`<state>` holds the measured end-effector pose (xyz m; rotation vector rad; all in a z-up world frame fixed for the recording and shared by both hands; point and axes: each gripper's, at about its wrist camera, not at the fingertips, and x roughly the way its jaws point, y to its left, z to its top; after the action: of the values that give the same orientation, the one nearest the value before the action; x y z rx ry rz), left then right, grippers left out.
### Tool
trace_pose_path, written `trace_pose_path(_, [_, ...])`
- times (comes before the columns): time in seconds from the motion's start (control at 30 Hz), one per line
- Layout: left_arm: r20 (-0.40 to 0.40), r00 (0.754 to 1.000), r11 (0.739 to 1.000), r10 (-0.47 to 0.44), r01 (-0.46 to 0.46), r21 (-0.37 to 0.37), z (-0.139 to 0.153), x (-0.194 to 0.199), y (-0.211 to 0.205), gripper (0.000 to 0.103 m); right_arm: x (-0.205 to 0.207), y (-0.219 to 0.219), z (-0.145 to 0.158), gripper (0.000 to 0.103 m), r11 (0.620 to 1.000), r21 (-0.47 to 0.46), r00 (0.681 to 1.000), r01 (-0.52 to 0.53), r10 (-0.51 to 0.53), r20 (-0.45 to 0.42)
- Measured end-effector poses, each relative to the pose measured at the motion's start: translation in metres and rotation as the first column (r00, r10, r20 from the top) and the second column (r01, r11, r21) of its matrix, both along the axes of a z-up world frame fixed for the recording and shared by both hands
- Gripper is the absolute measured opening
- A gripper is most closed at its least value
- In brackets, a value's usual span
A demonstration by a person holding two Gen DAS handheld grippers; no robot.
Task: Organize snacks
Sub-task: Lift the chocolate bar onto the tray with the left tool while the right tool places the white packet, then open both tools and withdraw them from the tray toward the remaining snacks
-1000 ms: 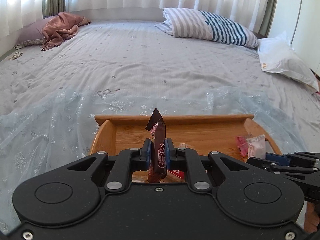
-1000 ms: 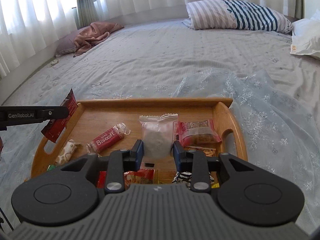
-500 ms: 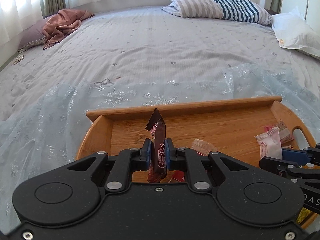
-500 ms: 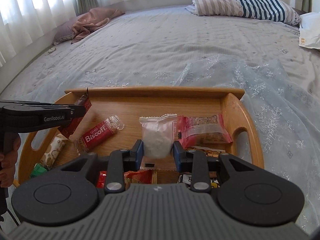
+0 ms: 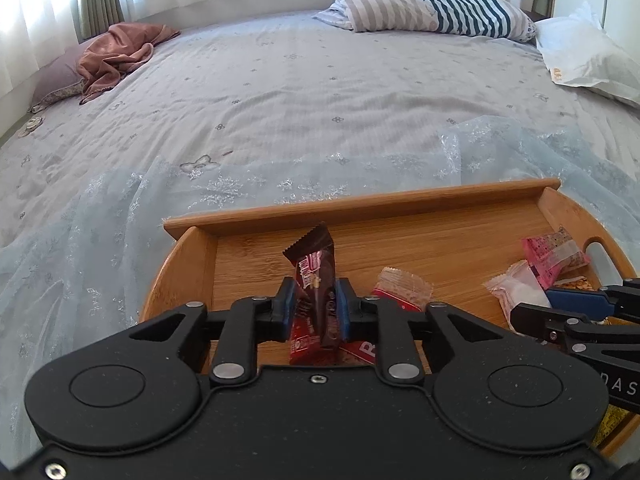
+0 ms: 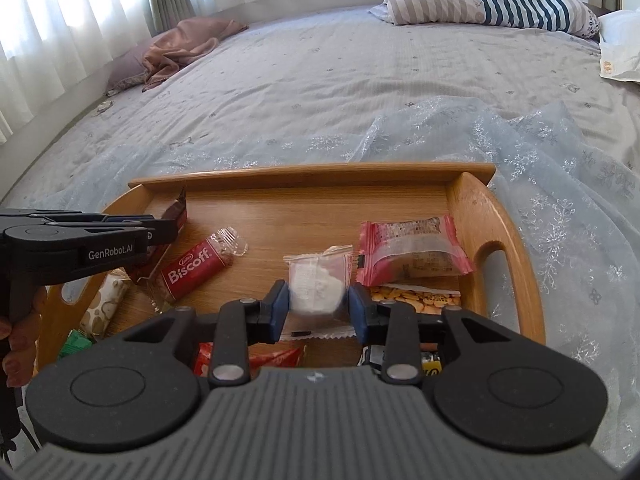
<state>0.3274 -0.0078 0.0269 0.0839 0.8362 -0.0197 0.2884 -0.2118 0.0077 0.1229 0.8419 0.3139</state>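
A wooden tray (image 5: 420, 204) (image 6: 476, 208) lies on the bed with several snacks in it. My left gripper (image 5: 316, 304) is shut on a brown chocolate wrapper (image 5: 314, 268), upright over the tray's left part; it also shows in the right wrist view (image 6: 160, 228). My right gripper (image 6: 318, 302) is shut on a clear packet with a white cake (image 6: 318, 284), low over the tray's middle. The packet also shows in the left wrist view (image 5: 516, 288). A red Biscoff pack (image 6: 192, 266) and a pink packet (image 6: 412, 256) lie on the tray floor.
A pack of peanuts (image 6: 412, 298), a beige spotted packet (image 6: 106, 304) and a green packet (image 6: 76, 342) lie in the tray. Sheer blue cloth (image 6: 560, 184) lies under it. A striped pillow (image 5: 432, 8) and pink cloth (image 5: 116, 56) lie far off.
Both grippers have moved forward and down over the tray with their snacks. The left one has come nearer the tray's left end and the right gripper's jaws have widened a little.
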Motion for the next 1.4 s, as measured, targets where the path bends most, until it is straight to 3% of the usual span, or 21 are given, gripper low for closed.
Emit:
trace_pose_path(0.03, [0.006, 1.0, 1.0, 0.001, -0.001, 0.004, 0.002, -0.003, 0.001, 0.035, -0.001, -0.001, 0.001, 0.049, 1.0, 0.007, 1.0, 0.004, -0.004, 0.005])
trace_pose_path(0.1, [0.026, 1.0, 1.0, -0.002, 0.002, 0.009, 0.006, -0.011, 0.003, 0.041, -0.004, -0.003, 0.003, 0.051, 1.0, 0.021, 1.0, 0.01, -0.011, 0.018])
trace_pose_path(0.13, [0.034, 0.999, 1.0, -0.006, 0.006, 0.011, 0.009, -0.015, 0.004, 0.044, -0.006, -0.004, 0.005, 0.057, 1.0, 0.026, 1.0, 0.013, -0.014, 0.024])
trace_pose_path(0.4, [0.076, 0.997, 1.0, -0.017, 0.017, -0.007, 0.03, -0.064, 0.019, 0.065, -0.041, -0.003, 0.02, 0.063, 1.0, -0.008, 0.993, 0.015, -0.014, 0.115])
trace_pose_path(0.5, [0.081, 0.996, 0.999, -0.031, 0.032, -0.013, 0.036, -0.086, 0.023, 0.066, -0.06, -0.002, 0.025, 0.067, 1.0, -0.017, 0.988, 0.009, -0.006, 0.153])
trace_pose_path(0.6, [0.096, 0.995, 0.999, -0.033, 0.035, -0.027, 0.043, -0.11, 0.027, 0.077, -0.08, 0.0, 0.031, 0.07, 1.0, -0.016, 0.982, -0.002, 0.005, 0.187])
trace_pose_path(0.83, [0.12, 0.993, 0.996, -0.021, 0.03, -0.08, 0.057, -0.157, 0.035, 0.079, -0.124, 0.005, 0.037, 0.073, 0.999, -0.012, 0.973, -0.041, 0.043, 0.228])
trace_pose_path(0.97, [0.138, 0.99, 0.996, -0.017, 0.029, -0.089, 0.058, -0.18, 0.035, 0.086, -0.145, 0.008, 0.036, 0.074, 0.998, -0.047, 0.968, -0.039, 0.049, 0.247])
trace_pose_path(1.17, [0.124, 0.992, 0.992, -0.017, 0.033, -0.125, 0.049, -0.207, 0.035, 0.087, -0.172, 0.007, 0.027, 0.077, 0.998, -0.057, 0.963, -0.022, 0.036, 0.267])
trace_pose_path(1.4, [0.13, 0.991, 0.994, -0.014, 0.028, -0.107, 0.035, -0.226, 0.036, 0.089, -0.195, 0.007, 0.015, 0.083, 0.998, -0.066, 0.956, -0.016, 0.034, 0.292])
